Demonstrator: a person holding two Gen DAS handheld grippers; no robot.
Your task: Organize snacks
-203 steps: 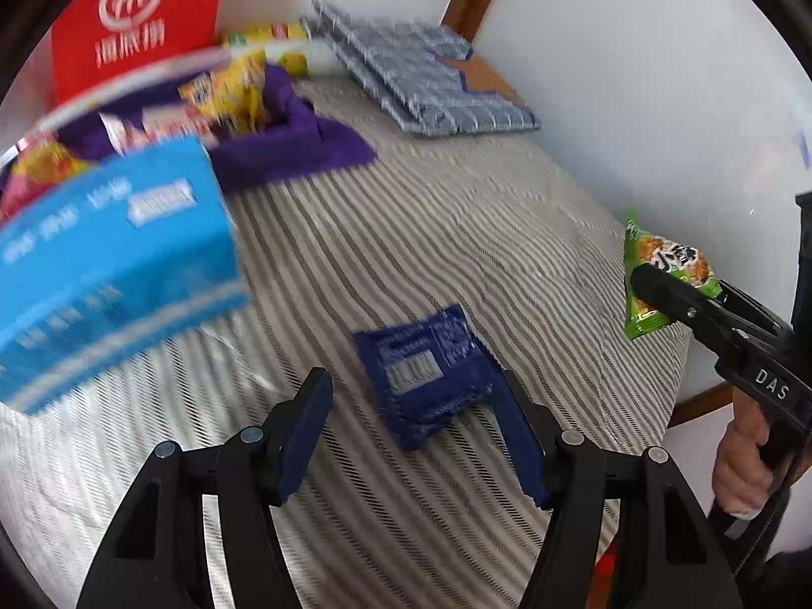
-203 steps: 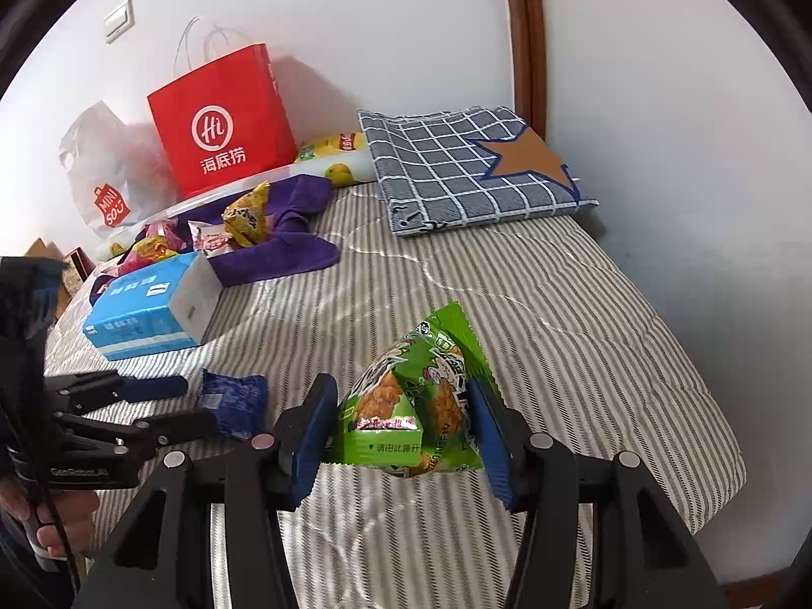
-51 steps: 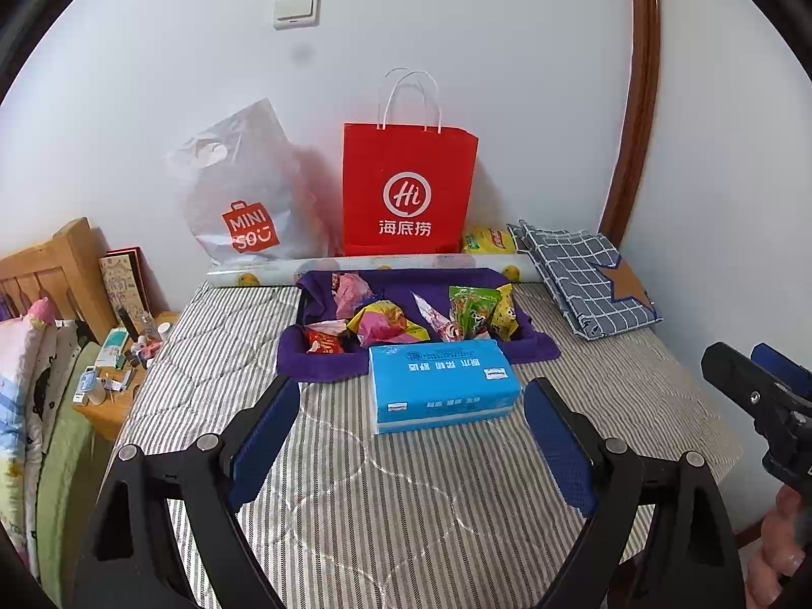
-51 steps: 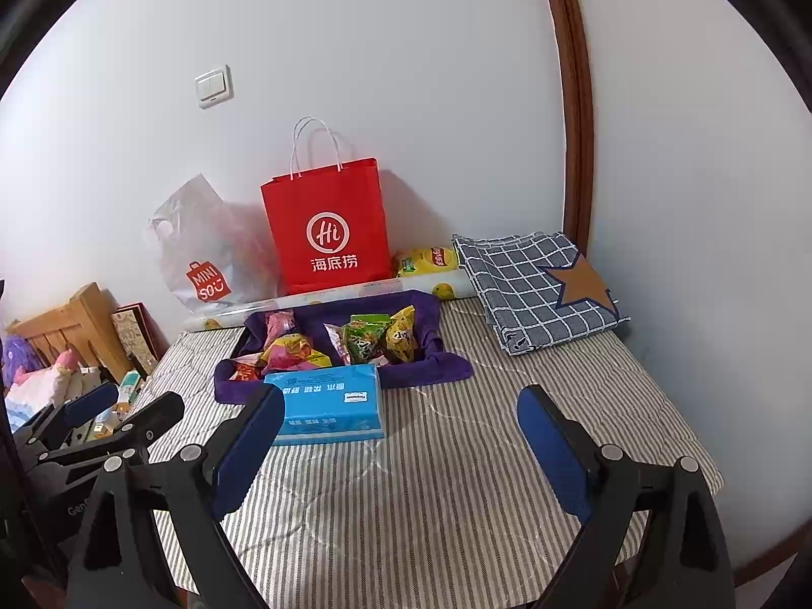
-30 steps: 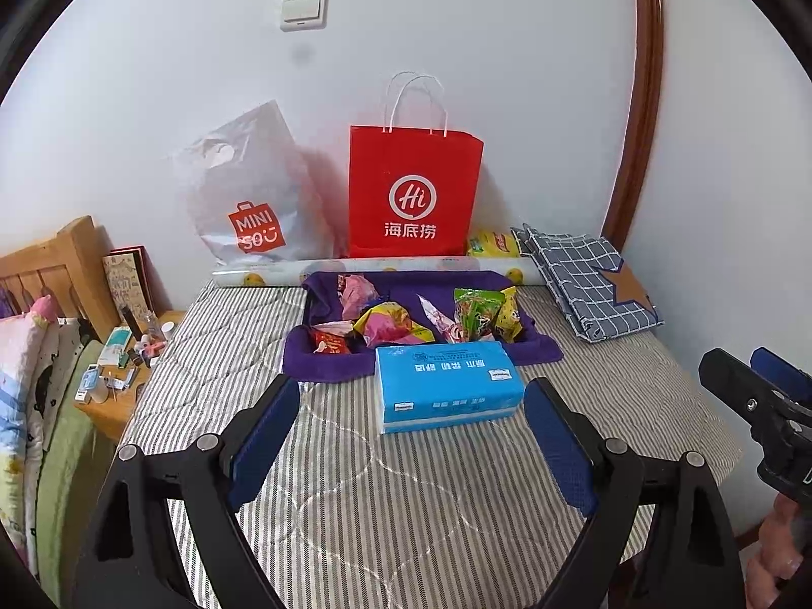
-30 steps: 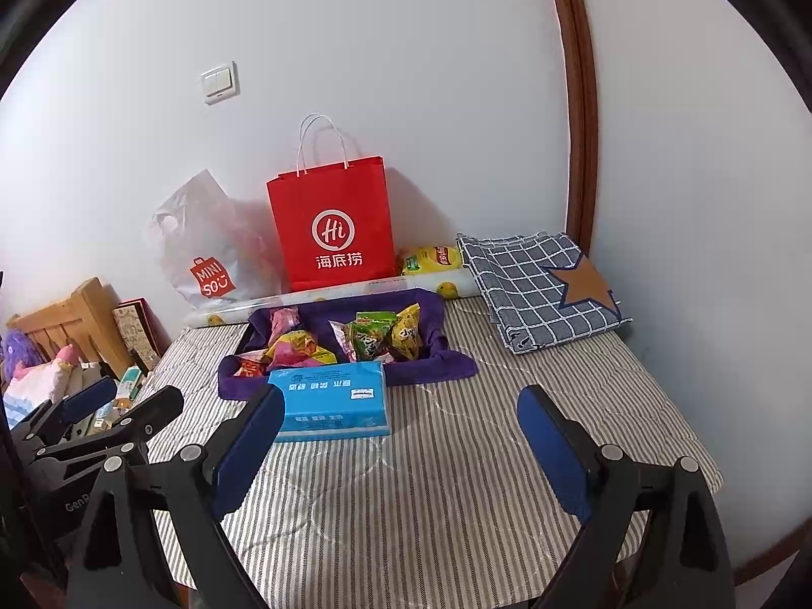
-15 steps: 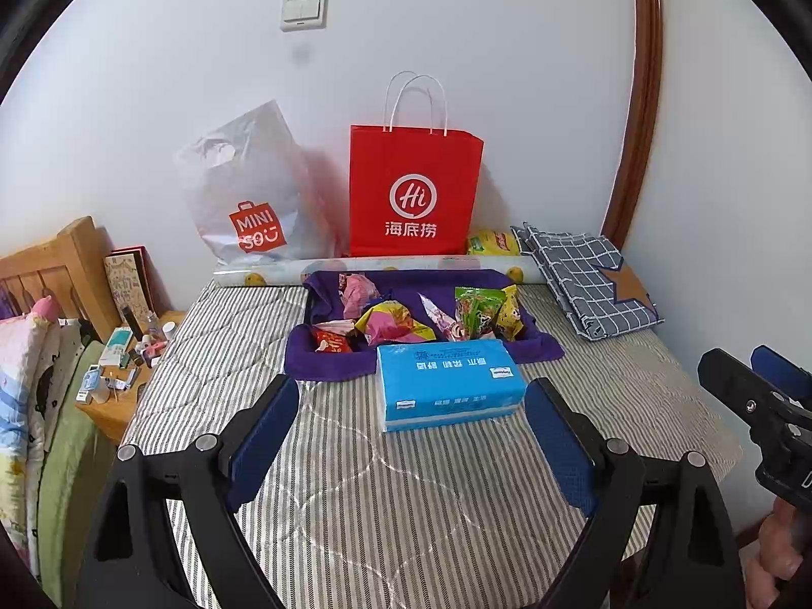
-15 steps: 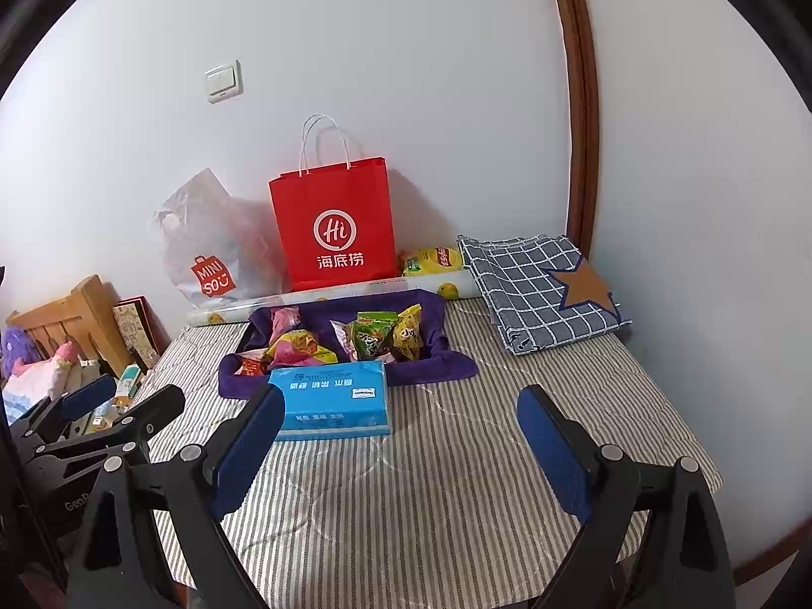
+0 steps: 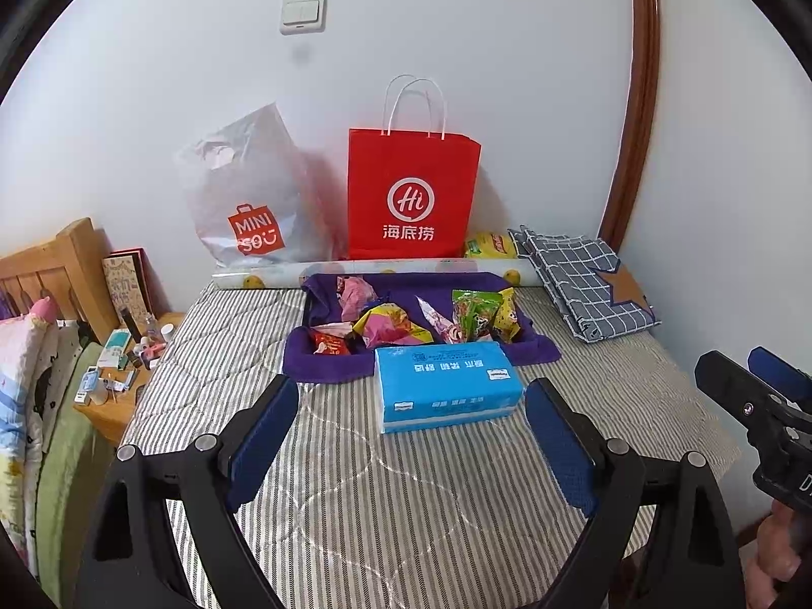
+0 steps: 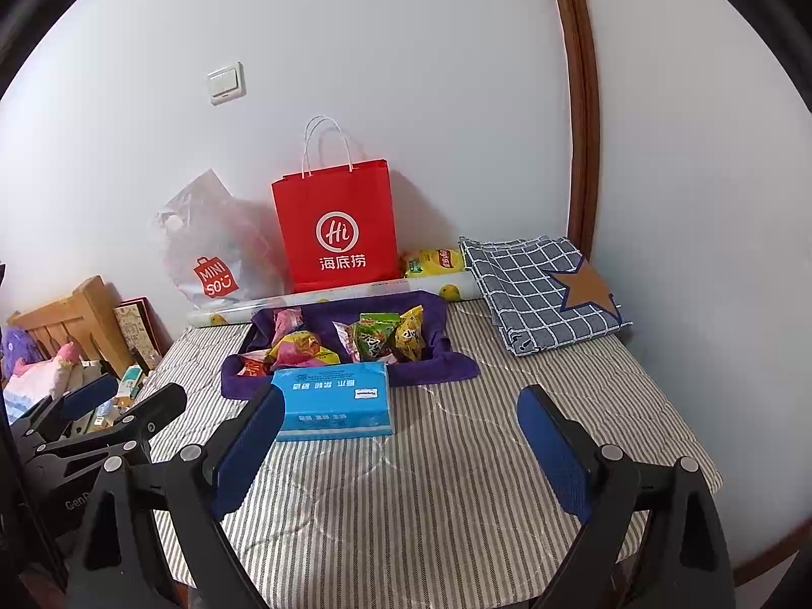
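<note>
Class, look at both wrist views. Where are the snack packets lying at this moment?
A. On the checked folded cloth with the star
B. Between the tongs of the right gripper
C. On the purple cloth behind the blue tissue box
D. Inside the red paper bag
C: the colourful snack packets lie heaped on the purple cloth, directly behind the blue tissue box; both sets of tongs stand open and hold nothing.

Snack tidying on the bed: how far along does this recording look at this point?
Nearly finished, apparently. Done: the snack packets sit gathered on the purple cloth, behind the blue tissue box. In hand: nothing; the left claw and right claw are both open and empty. Left: no loose snack shows on the striped mattress, except a yellow packet by the red bag.
</note>
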